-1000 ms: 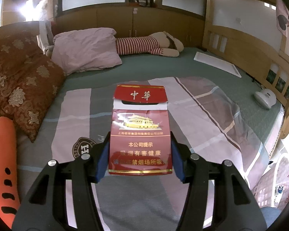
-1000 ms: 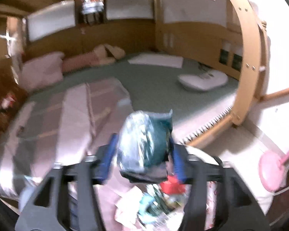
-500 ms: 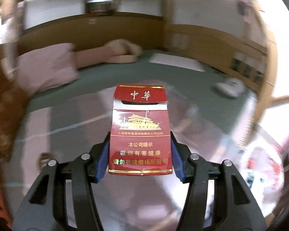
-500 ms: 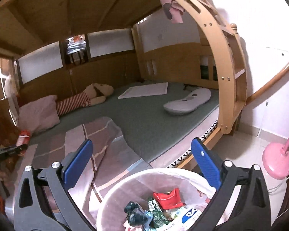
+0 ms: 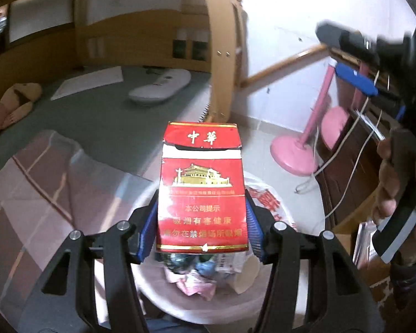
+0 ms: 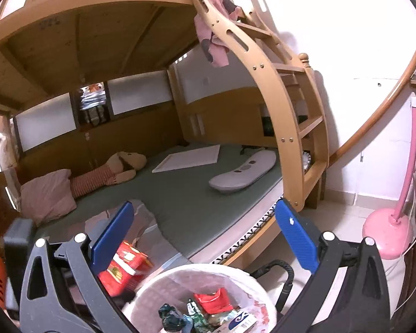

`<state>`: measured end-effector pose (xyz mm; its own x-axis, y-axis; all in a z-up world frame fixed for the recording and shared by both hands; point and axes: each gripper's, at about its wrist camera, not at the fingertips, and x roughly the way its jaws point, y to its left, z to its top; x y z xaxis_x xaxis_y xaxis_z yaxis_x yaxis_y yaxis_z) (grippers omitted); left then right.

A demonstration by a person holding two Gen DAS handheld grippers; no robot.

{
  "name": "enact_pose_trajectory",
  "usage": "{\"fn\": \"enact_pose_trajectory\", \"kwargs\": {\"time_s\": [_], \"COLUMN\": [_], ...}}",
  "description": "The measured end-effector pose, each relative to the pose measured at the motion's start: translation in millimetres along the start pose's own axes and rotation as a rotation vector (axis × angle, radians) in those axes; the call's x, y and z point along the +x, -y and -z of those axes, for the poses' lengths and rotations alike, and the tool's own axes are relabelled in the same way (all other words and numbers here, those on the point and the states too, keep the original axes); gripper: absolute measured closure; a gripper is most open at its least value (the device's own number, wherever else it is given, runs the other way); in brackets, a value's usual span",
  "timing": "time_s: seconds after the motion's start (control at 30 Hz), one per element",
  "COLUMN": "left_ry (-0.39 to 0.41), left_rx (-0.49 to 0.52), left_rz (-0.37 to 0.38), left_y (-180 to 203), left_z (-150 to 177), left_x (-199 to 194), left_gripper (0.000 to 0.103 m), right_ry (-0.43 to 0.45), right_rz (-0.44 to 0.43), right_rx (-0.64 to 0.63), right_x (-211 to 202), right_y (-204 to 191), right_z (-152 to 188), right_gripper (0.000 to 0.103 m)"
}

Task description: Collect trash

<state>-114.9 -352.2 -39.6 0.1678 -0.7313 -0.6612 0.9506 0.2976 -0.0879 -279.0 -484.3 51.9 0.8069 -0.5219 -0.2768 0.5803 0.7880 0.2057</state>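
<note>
Red pack: cigarette pack (image 5: 202, 191), upright, lid ajar, directly above the trash bin (image 5: 152, 291).
Left hand-held gripper (image 5: 201, 233): blue pads clamped on the pack's two sides.
Right hand-held gripper (image 6: 205, 238): jaws spread wide, nothing between them, having just been opening; above the bin's rim.
Bin: white liner, wrappers and crumpled paper inside; stands on the floor beside the bed (image 6: 197, 202).
</note>
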Motion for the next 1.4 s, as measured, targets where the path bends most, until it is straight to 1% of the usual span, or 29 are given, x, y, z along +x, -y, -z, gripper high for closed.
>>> {"fn": "enact_pose_trajectory", "kwargs": {"time_s": [0.1, 0.2, 0.23, 0.27, 0.3, 0.33, 0.4, 0.47, 0.53, 0.6, 0.73, 0.77, 0.83, 0.9, 0.93, 1.03, 1.13, 1.23, 1.27, 1.33, 1.4], "left_ry": [-0.024, -0.014, -0.013, -0.014, -0.002, 0.020, 0.030, 0.036, 0.047, 0.060, 0.099, 0.104, 0.121, 0.135, 0.140, 0.156, 0.154, 0.165, 0.165, 0.169, 0.180], "left_rx": [0.008, 0.007, 0.010, 0.021, 0.036, 0.057, 0.077, 0.061, 0.033, 0.017, -0.037, -0.054, -0.098, -0.164, -0.195, -0.326, -0.463, -0.556, -0.594, -0.642, -0.705], "left_rz": [0.003, 0.013, 0.019, 0.025, 0.019, 0.001, -0.035, -0.060, -0.069, -0.110, -0.222, -0.249, -0.328, -0.433, -0.469, -0.631, -0.818, -0.914, -0.956, -1.000, -1.056], "left_y": [7, 6, 5, 6, 6, 4, 3, -6, -19, -36, -84, -96, -126, -166, -182, -241, -295, -331, -344, -358, -374], "left_z": [0, 0, 0, 1, 1, 2, 1, 0, -1, 0, 6, 8, 17, 31, 37, 64, 99, 127, 140, 159, 178], "left_x": [9, 3, 2, -1, -3, -8, -9, -15, -22, -35, -72, -81, -103, -131, -143, -187, -230, -259, -269, -283, -289], "left_gripper": [0.047, 0.046, 0.042, 0.014, 0.003, 0.003, 0.003, 0.003, 0.003, 0.003, 0.003, 0.003, 0.003, 0.003, 0.003, 0.003, 0.003, 0.003, 0.003, 0.003, 0.003], "right_ry": [-0.016, -0.027, -0.028, -0.027, -0.028, -0.029, -0.027, -0.022, -0.022, -0.018, -0.010, -0.017, -0.037, -0.067, -0.081, -0.140, -0.208, -0.258, -0.280, -0.312, -0.331], "right_rz": [-0.004, -0.016, -0.018, -0.021, -0.027, -0.033, -0.046, -0.057, -0.083, -0.110, -0.175, -0.203, -0.265, -0.341, -0.378, -0.469, -0.564, -0.622, -0.631, -0.646, -0.624], "right_rx": [0.016, 0.027, 0.023, 0.017, 0.013, 0.009, -0.006, -0.017, -0.019, -0.024, -0.032, -0.031, -0.033, -0.042, -0.053, -0.101, -0.147, -0.194, -0.218, -0.239, -0.263], "right_x": [3, 6, 7, 7, 8, 8, 9, 11, 15, 19, 32, 38, 52, 69, 77, 103, 132, 151, 160, 173, 187], "right_y": [5, 5, 3, 1, -2, -4, -12, -20, -30, -43, -78, -90, -118, -156, -176, -237, -309, -371, -393, -427, -456], "right_z": [2, 3, 3, 3, 2, 2, 2, 1, 0, -1, -3, -3, -2, 2, 5, 16, 36, 59, 69, 84, 101], "right_gripper": [0.003, 0.003, 0.003, 0.003, 0.003, 0.003, 0.003, 0.003, 0.003, 0.003, 0.003, 0.003, 0.003, 0.003, 0.003, 0.003, 0.003, 0.003, 0.003, 0.003, 0.004]}}
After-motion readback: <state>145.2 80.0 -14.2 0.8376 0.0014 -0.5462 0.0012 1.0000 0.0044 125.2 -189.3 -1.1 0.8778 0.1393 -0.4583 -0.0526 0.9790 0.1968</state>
